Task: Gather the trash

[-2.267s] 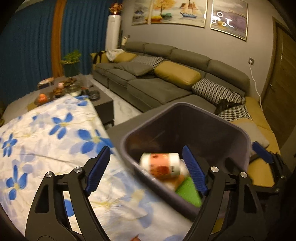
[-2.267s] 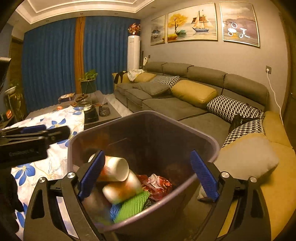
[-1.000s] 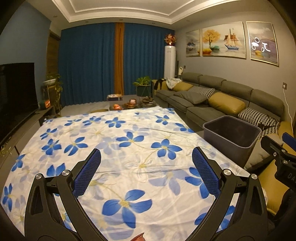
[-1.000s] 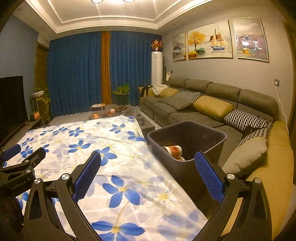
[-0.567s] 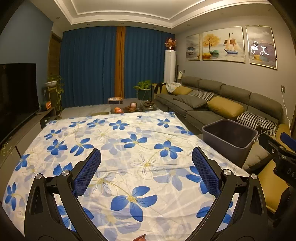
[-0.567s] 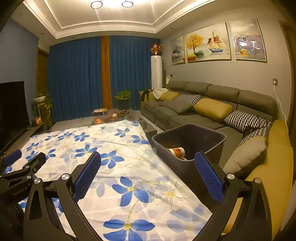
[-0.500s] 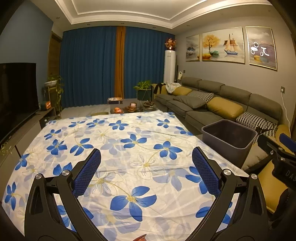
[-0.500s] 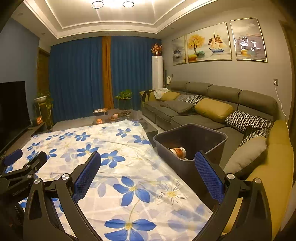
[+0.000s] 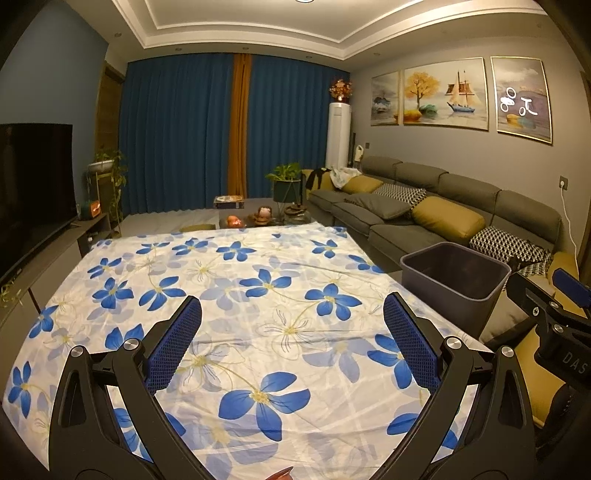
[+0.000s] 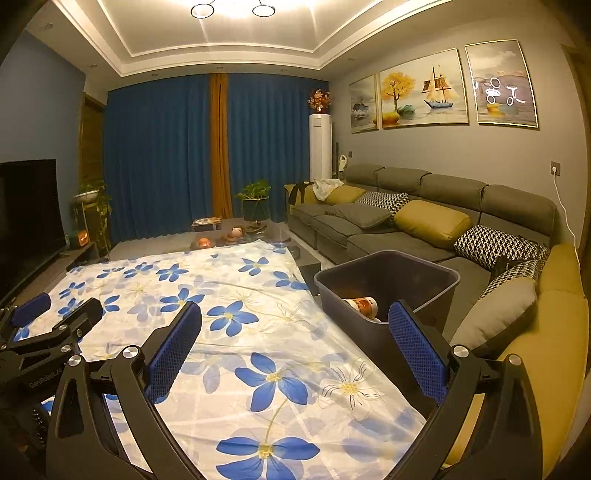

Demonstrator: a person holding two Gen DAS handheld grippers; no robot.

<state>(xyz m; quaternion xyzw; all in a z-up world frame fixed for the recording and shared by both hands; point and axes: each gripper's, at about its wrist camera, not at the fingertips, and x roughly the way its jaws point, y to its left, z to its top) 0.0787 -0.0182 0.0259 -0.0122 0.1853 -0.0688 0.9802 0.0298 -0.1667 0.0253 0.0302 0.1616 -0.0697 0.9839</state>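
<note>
One bin (image 10: 439, 282), one visible cup (image 10: 362, 305)

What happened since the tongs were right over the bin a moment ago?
Both tongs pulled up and back from the bin and now hang open and empty over the flowered cloth: the left tongs further back, the right tongs nearer the bin. The cup dropped earlier stays inside. The bin and cloth have not moved.

My views are sharp but dim and warm-toned; ceiling lights (image 10: 232, 10) glare overhead, fisheye bending and dark vignetting mark the corners.
</note>
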